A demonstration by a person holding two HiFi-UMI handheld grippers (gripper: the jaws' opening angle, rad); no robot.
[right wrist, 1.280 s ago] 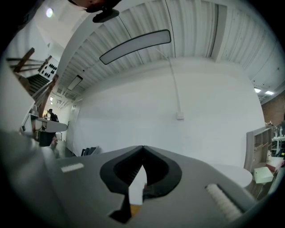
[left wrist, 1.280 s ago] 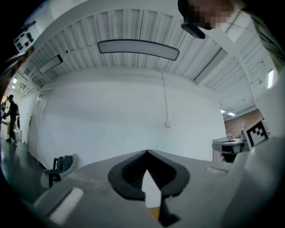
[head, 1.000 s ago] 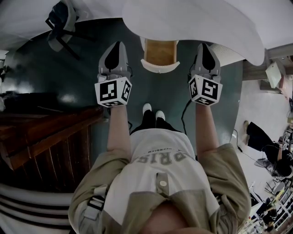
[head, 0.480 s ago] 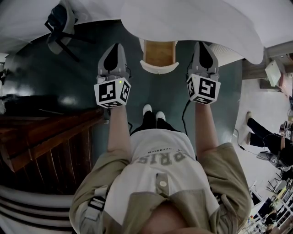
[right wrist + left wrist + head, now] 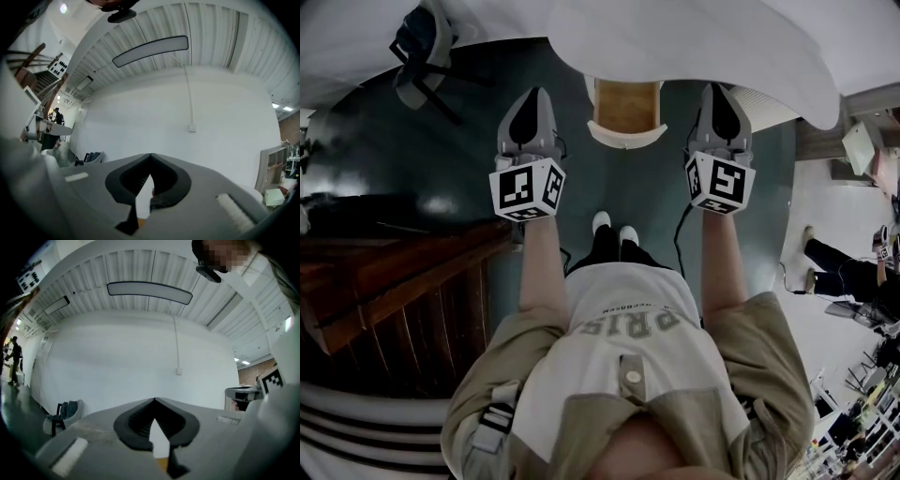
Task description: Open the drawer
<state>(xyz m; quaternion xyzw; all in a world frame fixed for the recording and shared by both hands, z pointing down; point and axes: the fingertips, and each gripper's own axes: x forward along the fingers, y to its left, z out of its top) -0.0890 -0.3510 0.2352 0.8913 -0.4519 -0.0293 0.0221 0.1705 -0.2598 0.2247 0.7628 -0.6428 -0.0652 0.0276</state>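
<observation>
In the head view, a small drawer (image 5: pixel 626 111) with a wooden inside and a white curved front sticks out from under the white tabletop (image 5: pixel 694 37), straight ahead of the person's shoes. My left gripper (image 5: pixel 532 98) hangs to its left and my right gripper (image 5: pixel 720 92) to its right, both apart from it and pointing level. In the left gripper view the left gripper (image 5: pixel 153 401) has its jaws shut with nothing between them. The right gripper (image 5: pixel 150 155) in its own view is also shut and empty. Both views face a white wall.
A chair (image 5: pixel 422 47) with dark clothing on it stands at the far left, and the chair (image 5: pixel 63 414) also shows in the left gripper view. Dark wooden steps (image 5: pixel 394 281) fill the left side. A person (image 5: pixel 848 281) is on the pale floor at the right.
Both grippers stay where they were, still shut. The person at the far right has shifted position.
</observation>
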